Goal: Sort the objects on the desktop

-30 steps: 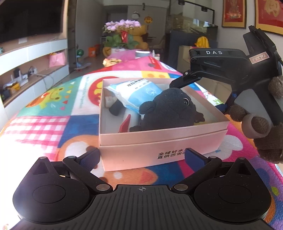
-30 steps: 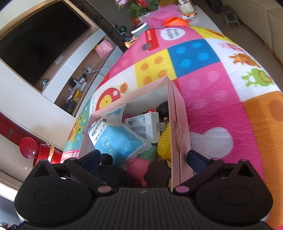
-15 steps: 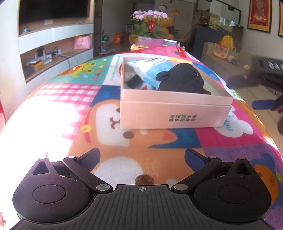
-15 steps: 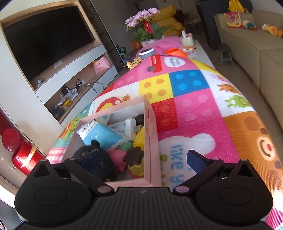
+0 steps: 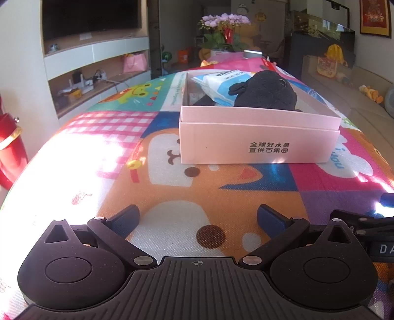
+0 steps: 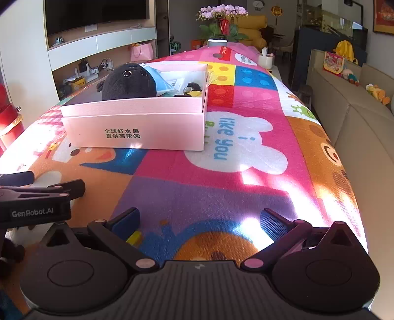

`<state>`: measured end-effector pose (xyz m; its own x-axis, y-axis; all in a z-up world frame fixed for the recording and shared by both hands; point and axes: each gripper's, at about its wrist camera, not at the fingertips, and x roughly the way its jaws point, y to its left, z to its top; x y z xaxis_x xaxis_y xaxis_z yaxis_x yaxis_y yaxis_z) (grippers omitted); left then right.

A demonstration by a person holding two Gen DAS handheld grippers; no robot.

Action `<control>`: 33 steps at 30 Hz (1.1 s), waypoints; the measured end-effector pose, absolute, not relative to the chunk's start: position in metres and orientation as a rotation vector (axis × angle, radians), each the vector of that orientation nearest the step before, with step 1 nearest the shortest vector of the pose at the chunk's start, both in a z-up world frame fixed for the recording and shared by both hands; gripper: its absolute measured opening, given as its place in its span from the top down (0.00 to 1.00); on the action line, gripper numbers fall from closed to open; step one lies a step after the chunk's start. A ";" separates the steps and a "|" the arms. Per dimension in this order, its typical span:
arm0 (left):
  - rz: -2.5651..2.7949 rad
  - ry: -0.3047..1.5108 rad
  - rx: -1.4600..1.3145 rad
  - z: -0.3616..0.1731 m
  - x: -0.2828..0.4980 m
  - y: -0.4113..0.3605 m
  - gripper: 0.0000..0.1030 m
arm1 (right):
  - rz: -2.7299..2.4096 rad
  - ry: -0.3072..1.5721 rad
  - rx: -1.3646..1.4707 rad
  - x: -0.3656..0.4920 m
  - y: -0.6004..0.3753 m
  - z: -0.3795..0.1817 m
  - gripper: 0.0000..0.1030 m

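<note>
Sunlight falls in bright patches across the desk (image 5: 73, 157), which is covered by a colourful cartoon-print mat of pink, orange, purple and blue panels with bears and the words "like you". Both tongs hover low over its near end, released, with nothing between their blue pads. Left tongs (image 5: 198, 217) point straight at the pale pink cardboard box (image 5: 258, 145), which sits on the mat well ahead of them; right tongs (image 6: 199, 221) see the same box ahead and to their left. Inside the box, a black plush toy (image 5: 264, 92) leans against the near wall, its head above the rim, with a blue-and-white soft packet (image 5: 216, 83) behind it. From the right wrist view a white boxy item (image 6: 179, 85) and something yellow (image 6: 194, 93) lie deeper in the box.

Beyond the tongs, at the desk's far end, stands a pot of pink orchids (image 6: 221, 14). To the left runs a white wall unit with a dark television (image 5: 91, 17) and cluttered shelves; to the right, a beige sofa (image 6: 357, 118) strewn with toys.
</note>
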<state>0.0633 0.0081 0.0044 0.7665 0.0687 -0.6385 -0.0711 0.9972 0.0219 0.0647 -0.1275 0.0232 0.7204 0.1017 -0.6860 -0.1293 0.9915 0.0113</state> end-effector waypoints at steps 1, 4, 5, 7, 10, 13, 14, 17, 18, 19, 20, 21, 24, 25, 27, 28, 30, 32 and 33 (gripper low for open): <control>0.077 0.692 -0.003 0.004 0.063 0.008 0.00 | 0.123 0.751 -0.032 0.069 -0.128 0.023 0.00; 0.077 0.691 -0.004 0.004 0.061 0.008 0.00 | 0.101 0.737 -0.021 0.072 -0.126 0.021 0.00; 0.077 0.691 -0.003 0.004 0.061 0.007 0.00 | 0.097 0.732 -0.018 0.071 -0.126 0.021 0.00; 0.076 0.692 -0.007 0.004 0.061 0.008 0.00 | 0.095 0.719 -0.014 0.070 -0.126 0.020 0.00; 0.076 0.693 -0.008 0.004 0.061 0.008 0.00 | 0.093 0.705 -0.016 0.073 -0.126 0.019 0.00; 0.073 0.694 -0.014 0.005 0.061 0.009 0.00 | 0.090 0.702 -0.023 0.072 -0.125 0.019 0.00; 0.073 0.694 -0.014 0.005 0.061 0.009 0.00 | 0.086 0.701 -0.028 0.072 -0.124 0.019 0.00; 0.073 0.694 -0.014 0.005 0.061 0.010 0.00 | 0.089 0.701 -0.020 0.072 -0.125 0.019 0.00; 0.074 0.694 -0.013 0.005 0.061 0.009 0.00 | 0.088 0.701 -0.023 0.072 -0.125 0.019 0.00; 0.074 0.694 -0.012 0.005 0.060 0.009 0.00 | 0.087 0.701 -0.025 0.072 -0.125 0.019 0.00; 0.074 0.694 -0.013 0.005 0.060 0.009 0.00 | 0.088 0.701 -0.022 0.072 -0.125 0.019 0.00; 0.074 0.694 -0.013 0.005 0.060 0.009 0.00 | 0.089 0.701 -0.021 0.072 -0.125 0.019 0.00; 0.073 0.694 -0.013 0.005 0.060 0.009 0.00 | 0.088 0.701 -0.023 0.072 -0.126 0.019 0.00; 0.074 0.694 -0.013 0.005 0.060 0.009 0.00 | 0.088 0.701 -0.023 0.072 -0.126 0.019 0.00; 0.073 0.694 -0.013 0.005 0.060 0.009 0.00 | 0.088 0.701 -0.023 0.072 -0.126 0.019 0.00; 0.073 0.694 -0.013 0.005 0.060 0.009 0.00 | 0.088 0.701 -0.024 0.072 -0.126 0.019 0.00; 0.073 0.694 -0.013 0.005 0.060 0.009 0.00 | 0.088 0.701 -0.024 0.072 -0.126 0.019 0.00; 0.073 0.694 -0.013 0.005 0.060 0.009 0.00 | 0.088 0.700 -0.024 0.072 -0.126 0.019 0.00; 0.073 0.694 -0.013 0.005 0.060 0.009 0.00 | 0.088 0.701 -0.023 0.072 -0.126 0.019 0.00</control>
